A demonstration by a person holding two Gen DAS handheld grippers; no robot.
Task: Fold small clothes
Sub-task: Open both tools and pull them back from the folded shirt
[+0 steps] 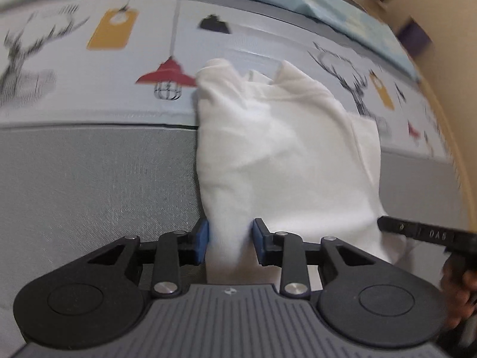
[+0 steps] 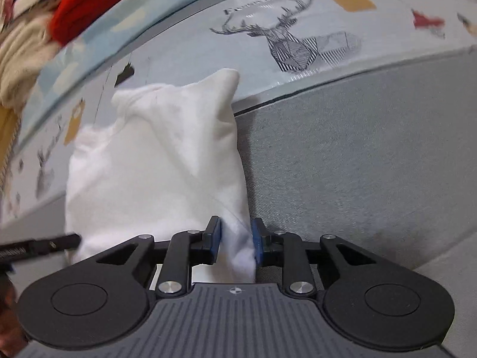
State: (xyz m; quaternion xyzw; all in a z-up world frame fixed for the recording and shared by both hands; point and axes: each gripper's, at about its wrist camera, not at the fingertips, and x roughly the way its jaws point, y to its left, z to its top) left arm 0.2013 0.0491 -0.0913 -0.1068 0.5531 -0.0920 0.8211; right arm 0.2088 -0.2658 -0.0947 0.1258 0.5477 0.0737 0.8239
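A small white garment [image 1: 283, 149] lies bunched over the line where a printed sheet meets a grey fabric surface. My left gripper [image 1: 230, 241] is shut on its near left edge, with a fold of cloth filling the gap between the blue pads. In the right wrist view the same white garment [image 2: 158, 164] stretches up and to the left. My right gripper [image 2: 237, 241] is shut on its near right corner. A black finger of the right gripper [image 1: 417, 234] shows at the garment's right side, and a finger of the left gripper [image 2: 44, 246] shows in the right wrist view.
The printed sheet [image 1: 119, 98] carries deer, lamps and tags. The grey fabric surface [image 2: 357, 149] spreads to the right. A red item [image 2: 77, 9] and a cream cloth [image 2: 21, 59] lie at the far left, beyond a pale blue cover. A hand [image 1: 459, 292] shows at the right edge.
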